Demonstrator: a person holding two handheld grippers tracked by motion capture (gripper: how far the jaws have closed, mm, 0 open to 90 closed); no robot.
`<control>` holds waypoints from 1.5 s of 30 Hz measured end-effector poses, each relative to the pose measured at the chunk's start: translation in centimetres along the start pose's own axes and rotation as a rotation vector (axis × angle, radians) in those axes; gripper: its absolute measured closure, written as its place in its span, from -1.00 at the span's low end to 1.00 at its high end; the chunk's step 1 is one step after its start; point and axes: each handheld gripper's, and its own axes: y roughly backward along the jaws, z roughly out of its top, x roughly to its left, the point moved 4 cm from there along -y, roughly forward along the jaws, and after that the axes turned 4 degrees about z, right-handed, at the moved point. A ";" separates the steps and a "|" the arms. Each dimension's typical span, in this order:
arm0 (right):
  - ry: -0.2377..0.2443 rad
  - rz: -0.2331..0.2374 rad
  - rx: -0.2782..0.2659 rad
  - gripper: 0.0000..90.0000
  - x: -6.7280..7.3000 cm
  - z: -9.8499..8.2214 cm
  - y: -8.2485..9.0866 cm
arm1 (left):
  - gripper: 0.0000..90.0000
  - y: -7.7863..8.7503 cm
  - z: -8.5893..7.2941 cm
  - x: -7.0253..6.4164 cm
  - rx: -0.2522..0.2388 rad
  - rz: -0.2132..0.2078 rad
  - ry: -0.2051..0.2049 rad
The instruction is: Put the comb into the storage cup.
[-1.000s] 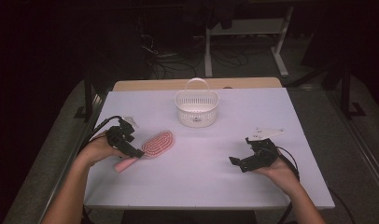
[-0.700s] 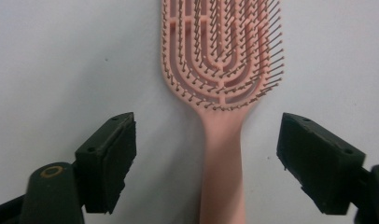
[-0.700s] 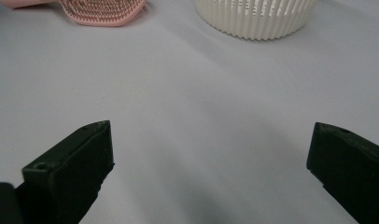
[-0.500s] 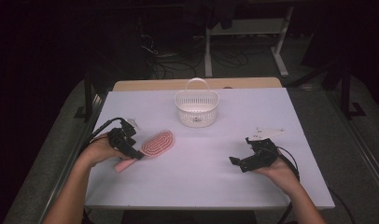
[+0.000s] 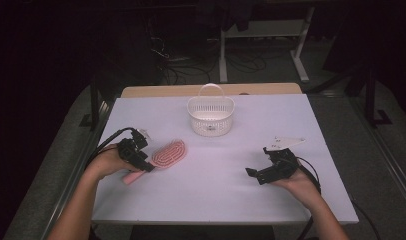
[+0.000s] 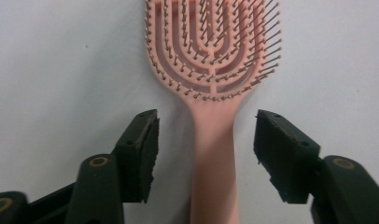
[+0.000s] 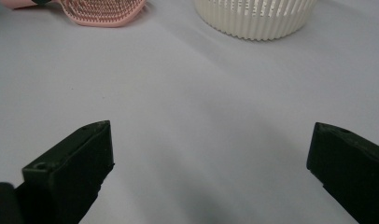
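Observation:
A pink hairbrush [image 5: 163, 155] lies bristles up on the white table [image 5: 216, 200], left of centre. My left gripper [image 5: 141, 165] sits over its handle [image 6: 214, 158], which runs between the two jaws in the left gripper view. The jaws have just been closing, but a gap still shows on each side of the handle, so the pads do not press on it. My right gripper [image 5: 254, 175] rests open at the right of the table with only bare tabletop between its jaws. The brush head [image 7: 101, 11] shows at the top left of the right gripper view.
A white slatted basket [image 5: 210, 113] with an upright handle stands at the back centre of the table, also seen as the basket [image 7: 257, 18] in the right gripper view. Cables trail from both grippers. Dark floor and table legs lie beyond the far edge.
The left gripper's jaws have drawn in around the brush handle. Both hands have stayed where they were, and the brush has not moved.

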 end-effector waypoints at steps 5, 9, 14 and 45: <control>0.000 0.000 0.000 -1.00 0.0 0.0 0.0 | 0.04 -0.2 0.0 -0.1 0.018 0.003 -0.016; 0.000 0.000 0.000 -1.00 0.0 0.0 0.0 | 0.12 -0.3 0.1 -0.3 0.026 0.006 -0.022; -0.001 0.000 0.000 -1.00 0.0 0.0 0.0 | 0.21 -0.7 0.1 -0.4 0.043 0.011 -0.033; -0.003 0.001 -0.002 -1.00 -0.1 0.0 0.0 | 0.48 -1.5 0.8 -1.0 0.134 0.082 -0.045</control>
